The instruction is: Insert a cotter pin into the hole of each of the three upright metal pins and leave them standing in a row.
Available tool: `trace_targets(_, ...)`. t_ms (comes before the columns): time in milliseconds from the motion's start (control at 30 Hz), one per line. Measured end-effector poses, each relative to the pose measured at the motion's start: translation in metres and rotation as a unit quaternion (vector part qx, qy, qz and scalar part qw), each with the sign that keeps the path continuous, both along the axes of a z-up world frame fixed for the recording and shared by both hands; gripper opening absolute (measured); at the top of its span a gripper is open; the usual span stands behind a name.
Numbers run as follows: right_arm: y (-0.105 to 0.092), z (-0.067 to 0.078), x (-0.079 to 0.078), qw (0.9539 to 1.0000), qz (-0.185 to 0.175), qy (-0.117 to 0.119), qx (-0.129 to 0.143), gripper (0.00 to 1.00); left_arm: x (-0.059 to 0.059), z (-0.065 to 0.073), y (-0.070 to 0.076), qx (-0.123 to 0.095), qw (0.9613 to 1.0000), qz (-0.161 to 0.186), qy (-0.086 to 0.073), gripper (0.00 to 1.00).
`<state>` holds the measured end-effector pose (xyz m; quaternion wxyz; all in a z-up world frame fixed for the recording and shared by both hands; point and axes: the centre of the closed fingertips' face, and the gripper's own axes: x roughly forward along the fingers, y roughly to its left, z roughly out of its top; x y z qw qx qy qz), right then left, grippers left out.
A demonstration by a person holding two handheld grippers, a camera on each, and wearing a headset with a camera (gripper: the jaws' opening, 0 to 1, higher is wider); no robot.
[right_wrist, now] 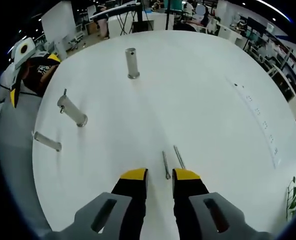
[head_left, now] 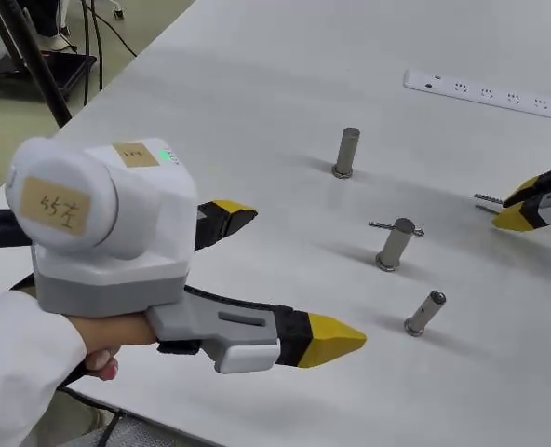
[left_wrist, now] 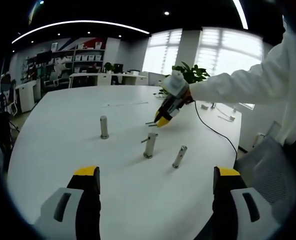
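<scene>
Over the white table (head_left: 257, 93) my left gripper (head_left: 309, 277) hangs with jaws spread wide and empty. My right gripper (right_wrist: 160, 173) has its jaws narrowly parted. Three grey steel cylinder pins stand in a row: far (head_left: 347, 152), middle (head_left: 396, 244), near (head_left: 425, 312). The middle pin carries a thin metal cotter pin (head_left: 395, 226). A loose cotter pin (right_wrist: 166, 165) lies between the right tips.

the right gripper (right_wrist: 160, 176) held its yellow-tipped fingers (right_wrist: 134, 176) slightly apart over the white desk (right_wrist: 203, 90); two cotter pins (right_wrist: 165, 161) lay just ahead, three metal pins (right_wrist: 132, 62) farther off.
</scene>
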<state>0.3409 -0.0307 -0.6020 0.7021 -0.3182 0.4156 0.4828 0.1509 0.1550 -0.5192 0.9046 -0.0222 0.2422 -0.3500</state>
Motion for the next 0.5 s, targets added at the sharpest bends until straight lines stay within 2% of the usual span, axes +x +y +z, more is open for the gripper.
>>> trace_targets(100, -0.003, -0.005, 0.004, 0.9999, 0.004, -0.001, -0.01, 0.11, 0.0, 0.0, -0.001, -0.002, 1.0, -0.002, 0.002, 0.92)
trace_targets(300, -0.004, -0.008, 0.013, 0.9999, 0.007, -0.004, -0.012, 0.08, -0.001, -0.003, -0.004, -0.001, 0.9999, -0.009, 0.007, 0.9)
trace_targets(500, -0.003, -0.01, 0.011, 0.9996, 0.017, -0.001, -0.022, 0.07, 0.001, -0.005, -0.004, -0.002, 1.0, -0.005, 0.007, 0.9)
